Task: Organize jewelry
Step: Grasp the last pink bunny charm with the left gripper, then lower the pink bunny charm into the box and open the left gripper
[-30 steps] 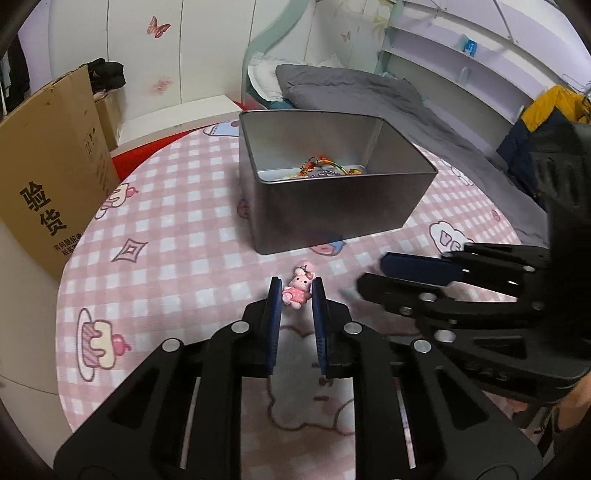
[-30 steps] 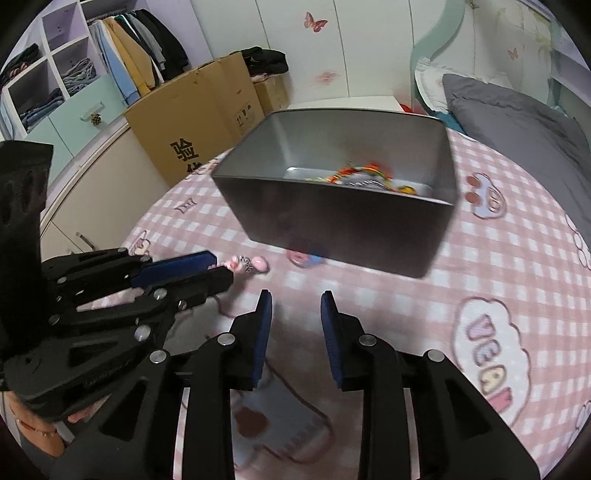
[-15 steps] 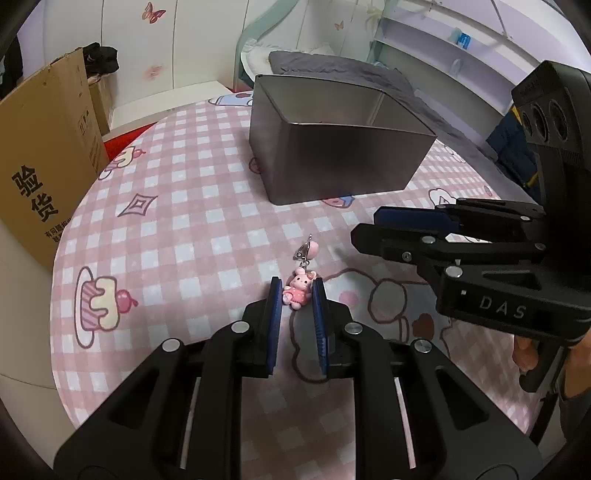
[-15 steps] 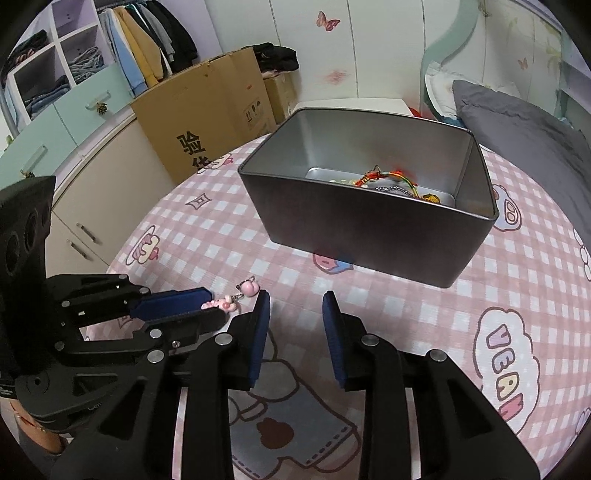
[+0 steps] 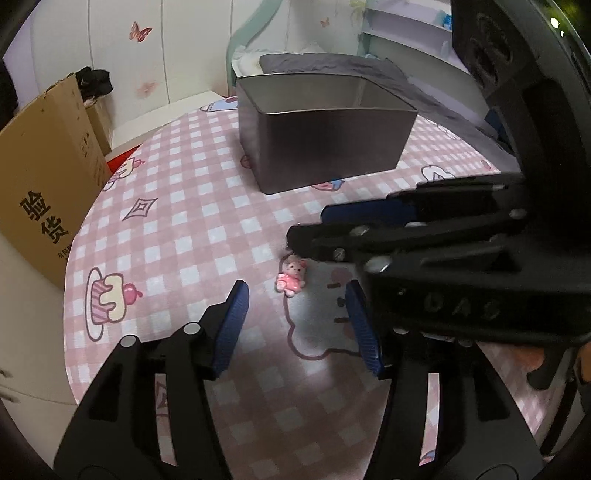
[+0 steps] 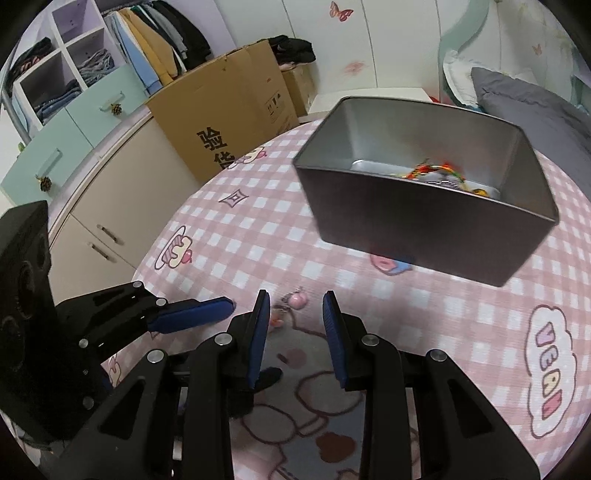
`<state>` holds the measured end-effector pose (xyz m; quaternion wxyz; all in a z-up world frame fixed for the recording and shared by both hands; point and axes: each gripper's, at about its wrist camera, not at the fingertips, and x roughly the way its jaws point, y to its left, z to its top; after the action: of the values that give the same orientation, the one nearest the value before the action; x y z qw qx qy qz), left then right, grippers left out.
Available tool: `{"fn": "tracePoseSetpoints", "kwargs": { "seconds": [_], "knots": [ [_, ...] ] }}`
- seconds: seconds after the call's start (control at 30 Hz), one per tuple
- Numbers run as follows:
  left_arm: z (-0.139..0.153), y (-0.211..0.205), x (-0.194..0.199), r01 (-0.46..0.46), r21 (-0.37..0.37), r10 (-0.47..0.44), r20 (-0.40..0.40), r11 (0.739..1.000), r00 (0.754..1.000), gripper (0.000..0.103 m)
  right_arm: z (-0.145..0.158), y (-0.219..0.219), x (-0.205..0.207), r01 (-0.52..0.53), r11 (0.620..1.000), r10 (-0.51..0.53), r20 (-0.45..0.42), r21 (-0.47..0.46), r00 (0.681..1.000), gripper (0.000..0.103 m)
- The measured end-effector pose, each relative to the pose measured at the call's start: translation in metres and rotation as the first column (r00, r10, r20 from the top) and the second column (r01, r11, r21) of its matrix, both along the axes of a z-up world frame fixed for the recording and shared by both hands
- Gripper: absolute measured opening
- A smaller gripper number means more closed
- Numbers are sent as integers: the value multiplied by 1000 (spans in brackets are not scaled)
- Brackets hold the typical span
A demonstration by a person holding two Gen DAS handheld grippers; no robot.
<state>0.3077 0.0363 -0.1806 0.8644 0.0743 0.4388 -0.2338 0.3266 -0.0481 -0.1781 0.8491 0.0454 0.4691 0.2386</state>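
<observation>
The left gripper fingers are opening, the small pink bear charm lying free on the pink checked counter; the right gripper fingers stand apart, empty.

A child's bedroom in a home: a bed with grey bedding stands behind the round tabletop in its pink cartoon-print cloth. Butterfly stickers dot the white wall, and clothes hang in an open wardrobe beside mint-green drawers
</observation>
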Motion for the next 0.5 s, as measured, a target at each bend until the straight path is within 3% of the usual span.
{"fn": "tracePoseSetpoints", "kwargs": {
  "seconds": [0.13,0.23,0.33,0.5],
  "knots": [
    [0,6,4,-22,-6,22,-3,1000,1000,54,-4,12,1,-21,1000,21,-4,-22,1000,27],
    [0,6,5,-22,-2,22,-5,1000,1000,52,-4,20,-2,-36,994,39,33,-101,999,11],
    [2,3,5,-15,-3,15,-3,1000,1000,41,-1,13,-3,-37,995,41,44,-92,998,11],
    [19,0,11,-6,-59,7,12,998,1000,41,24,-14,-8,-15,1000,16,87,-17,996,11]
  ]
}}
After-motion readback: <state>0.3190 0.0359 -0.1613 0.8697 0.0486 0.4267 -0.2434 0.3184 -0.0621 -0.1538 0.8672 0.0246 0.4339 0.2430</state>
